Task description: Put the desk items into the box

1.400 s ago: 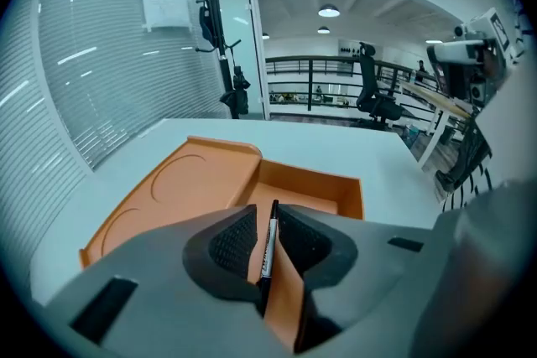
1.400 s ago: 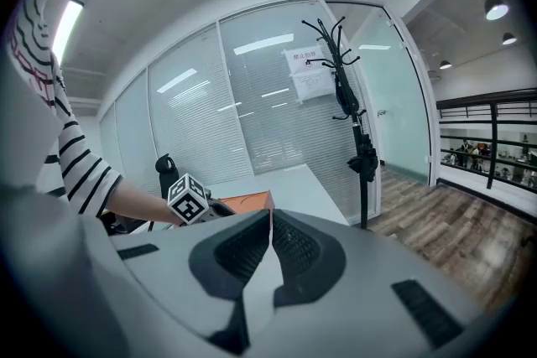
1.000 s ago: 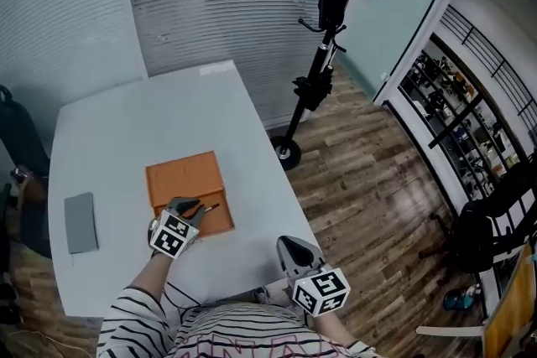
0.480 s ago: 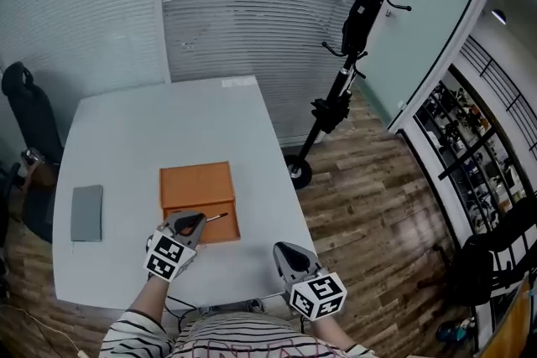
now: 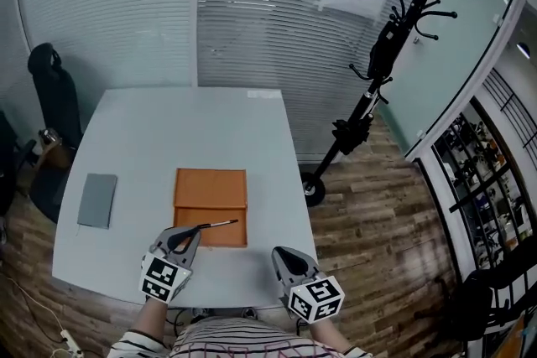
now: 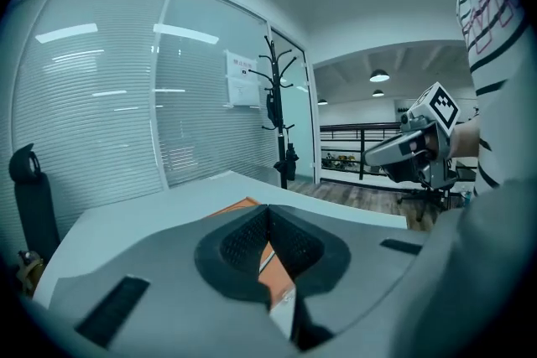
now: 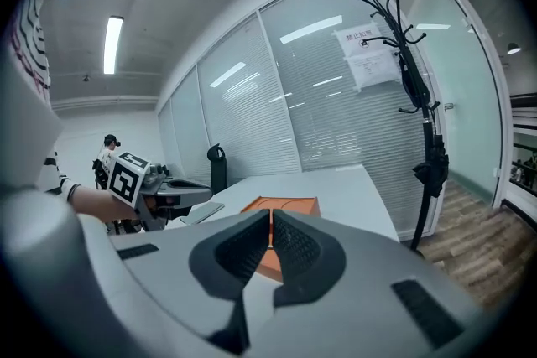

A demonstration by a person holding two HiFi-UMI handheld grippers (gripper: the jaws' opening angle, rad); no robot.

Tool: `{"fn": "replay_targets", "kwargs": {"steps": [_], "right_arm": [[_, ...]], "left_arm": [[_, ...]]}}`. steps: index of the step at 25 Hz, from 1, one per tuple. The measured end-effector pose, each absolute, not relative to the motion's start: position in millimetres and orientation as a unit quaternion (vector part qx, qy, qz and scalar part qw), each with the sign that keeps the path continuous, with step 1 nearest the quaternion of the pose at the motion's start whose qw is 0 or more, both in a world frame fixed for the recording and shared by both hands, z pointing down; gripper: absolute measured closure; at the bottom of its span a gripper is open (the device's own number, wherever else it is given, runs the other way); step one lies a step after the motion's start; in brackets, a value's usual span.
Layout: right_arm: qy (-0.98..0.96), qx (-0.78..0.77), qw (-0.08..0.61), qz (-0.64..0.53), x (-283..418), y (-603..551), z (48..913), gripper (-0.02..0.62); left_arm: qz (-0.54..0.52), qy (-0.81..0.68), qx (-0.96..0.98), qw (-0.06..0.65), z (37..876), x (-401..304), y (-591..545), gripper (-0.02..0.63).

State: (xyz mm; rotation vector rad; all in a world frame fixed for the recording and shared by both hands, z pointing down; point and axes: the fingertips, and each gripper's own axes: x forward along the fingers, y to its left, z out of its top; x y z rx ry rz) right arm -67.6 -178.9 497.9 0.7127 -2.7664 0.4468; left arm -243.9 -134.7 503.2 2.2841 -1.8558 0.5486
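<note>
while the left gripper (image 5: 191, 234) is clamped shut on a thin dark pen (image 5: 220, 223), the orange box (image 5: 210, 190) lies just ahead of it on the table (image 5: 159, 130). the pen's free end hangs over the box's near edge. the pen's long axis runs sideways, out to this gripper's right and tilted a touch away; i can't tell which end is the nib. to do this well, i'd carry it forward until its whole length is over the box, keep it level and low, then part the jaws. the right gripper (image 5: 280, 251), off to the right of the left one, has its jaws pressed together on nothing. a grey pad (image 5: 98, 199) waits well off to the left gripper's left.
</note>
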Motion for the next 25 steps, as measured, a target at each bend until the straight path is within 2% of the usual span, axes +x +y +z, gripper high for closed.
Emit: {"fn": "replay_targets", "kwargs": {"steps": [11,25], "right_arm": [[-0.962,0.188,0.13,0.148,-89.0,-175.3,500.2,0.568],[-0.965,0.15,0.139,0.165,-83.8,-171.5,515.2,0.569]], "left_arm": [[0.15,-0.684,0.708,0.094,505.8,-245.7,-84.8,0.583],[0.137,-0.726,0.665,0.112,505.4,-230.0,-55.5,0.584]]}}
